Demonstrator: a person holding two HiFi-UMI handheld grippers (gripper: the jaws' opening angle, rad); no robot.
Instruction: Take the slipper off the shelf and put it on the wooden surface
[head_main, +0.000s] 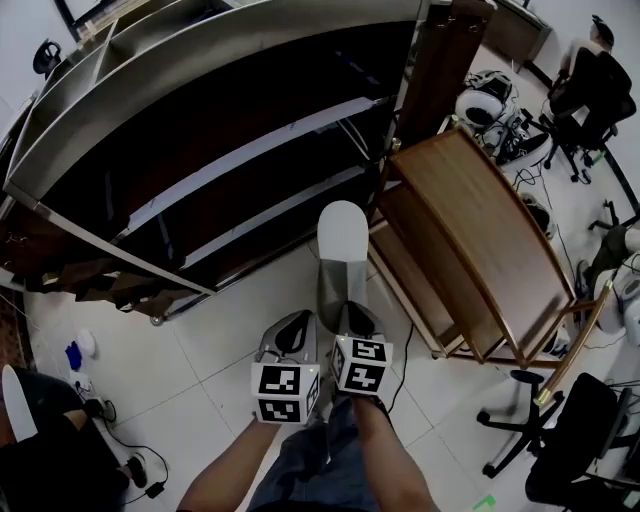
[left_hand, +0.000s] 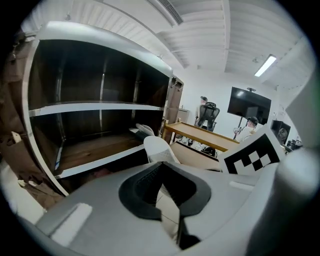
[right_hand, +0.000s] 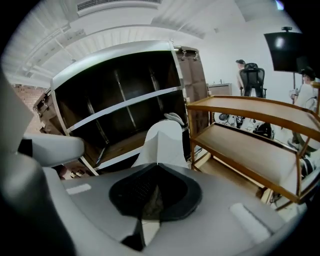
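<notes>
My right gripper (head_main: 347, 308) is shut on the heel end of a white slipper (head_main: 343, 232), which sticks out forward above the floor, between the dark shelf (head_main: 200, 150) and the wooden rack (head_main: 490, 230). In the right gripper view the slipper (right_hand: 162, 140) rises straight from the closed jaw tips (right_hand: 156, 166), with the rack's wooden top (right_hand: 260, 112) to its right. My left gripper (head_main: 293, 338) hangs just left of the right one, jaws closed with nothing in them (left_hand: 160, 165). A second slipper (right_hand: 175, 118) lies on a lower board of the shelf.
The dark metal shelf (left_hand: 95, 107) leans to the left and ahead, with torn cardboard at its base. Office chairs (head_main: 590, 85), cables and a round white device (head_main: 485, 100) stand beyond the rack. A black stool (head_main: 525, 425) is at the right, and people (right_hand: 247, 75) stand far off.
</notes>
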